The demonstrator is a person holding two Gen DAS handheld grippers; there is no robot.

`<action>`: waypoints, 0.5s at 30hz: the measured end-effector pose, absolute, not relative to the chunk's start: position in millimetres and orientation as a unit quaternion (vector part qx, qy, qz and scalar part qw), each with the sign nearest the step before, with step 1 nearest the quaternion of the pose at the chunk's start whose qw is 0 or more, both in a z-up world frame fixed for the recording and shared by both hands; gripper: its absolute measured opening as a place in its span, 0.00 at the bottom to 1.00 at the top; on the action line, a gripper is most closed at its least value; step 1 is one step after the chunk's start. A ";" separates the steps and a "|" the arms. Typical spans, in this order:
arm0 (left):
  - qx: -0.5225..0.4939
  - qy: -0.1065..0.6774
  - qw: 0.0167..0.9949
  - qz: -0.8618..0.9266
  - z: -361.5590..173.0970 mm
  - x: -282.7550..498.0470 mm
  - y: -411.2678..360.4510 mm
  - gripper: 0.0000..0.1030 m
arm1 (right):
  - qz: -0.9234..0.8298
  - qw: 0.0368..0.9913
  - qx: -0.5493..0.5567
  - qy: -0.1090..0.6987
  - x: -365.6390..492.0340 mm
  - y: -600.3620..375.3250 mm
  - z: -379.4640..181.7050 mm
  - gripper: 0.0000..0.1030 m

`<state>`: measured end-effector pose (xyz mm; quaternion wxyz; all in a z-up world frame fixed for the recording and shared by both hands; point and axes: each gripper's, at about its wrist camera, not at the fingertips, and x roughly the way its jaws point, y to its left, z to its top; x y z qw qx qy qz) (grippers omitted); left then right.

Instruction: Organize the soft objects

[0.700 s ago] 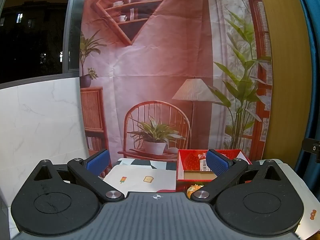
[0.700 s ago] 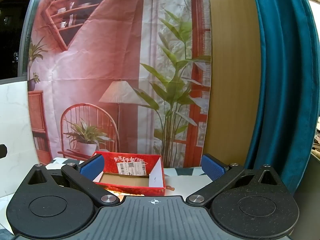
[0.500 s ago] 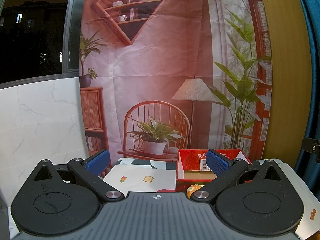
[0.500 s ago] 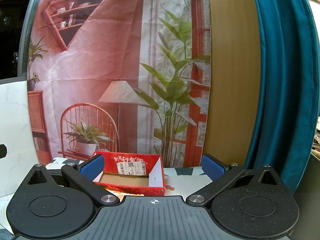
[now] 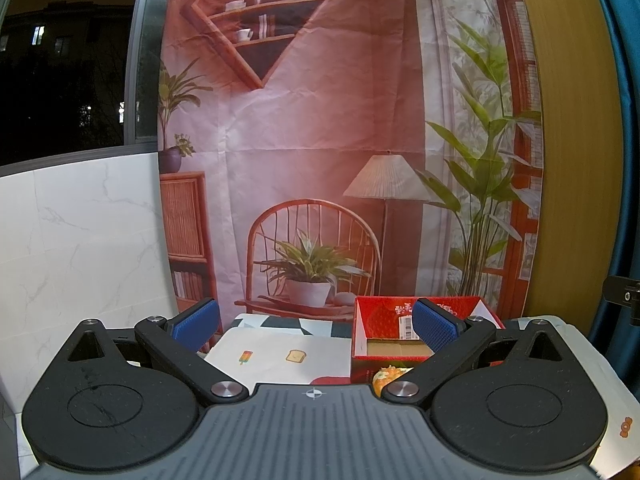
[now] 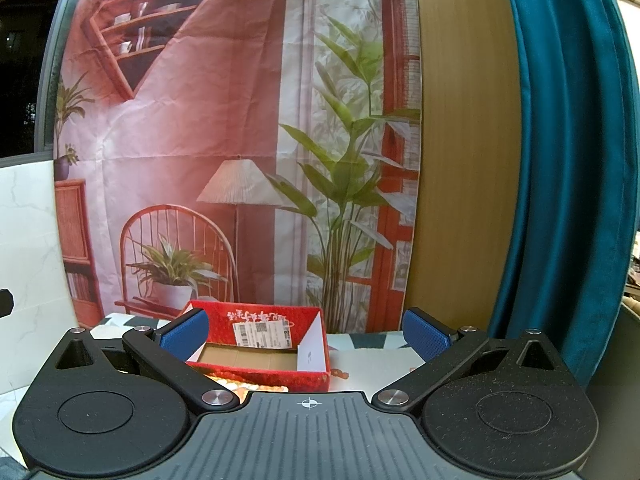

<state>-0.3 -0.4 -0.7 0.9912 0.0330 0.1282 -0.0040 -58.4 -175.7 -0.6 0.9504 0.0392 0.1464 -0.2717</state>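
Nearest in both wrist views: black two-finger tongs with blue ribbed pads, spread to full width, nothing between them — left tongs [image 5: 314, 326] and right tongs [image 6: 306, 332] alike, both tipped slightly down toward the worktop. No change from half a second ago: same framing, same spread, so by the look of it a pause before the first reach, with the sorting not yet begun. Just past the left tongs, partly hidden behind the right finger: a small orange-and-green soft object [image 5: 386, 374], lying on the worktop against the near wall of the box, with a red scrap [image 5: 330, 380] beside it; exact shape too hidden to name. In the right wrist view, a strip of the same orange-and-white soft things [image 6: 244, 385] peeping out below the box's front edge. Beneath them, a pale cloth printed with small pictures [image 5: 280, 354] covering the worktop. Next, an open red cardboard box with a white shipping label [image 6: 260, 344] on its inner back wall, flaps up, brown floor bare: nothing inside as far as visible. Likely destination for the soft pieces, judged from the task. Farther back, a printed fabric backdrop showing a chair, lamp and plants [image 5: 320, 140], white marble-look panel [image 5: 80, 232] to the left, teal curtain [image 6: 560, 160] to the right.
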 end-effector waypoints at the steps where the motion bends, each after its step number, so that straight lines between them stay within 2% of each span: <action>1: 0.033 0.128 0.991 -0.004 -0.7 -0.3 -0.3 1.00 | -0.272 0.950 0.039 0.146 -58.4 -175.9 -0.5 1.00; 15: 0.033 0.128 0.991 -0.004 -0.9 -0.4 -0.3 1.00 | -0.272 0.950 0.039 0.147 -58.9 -174.7 1.1 1.00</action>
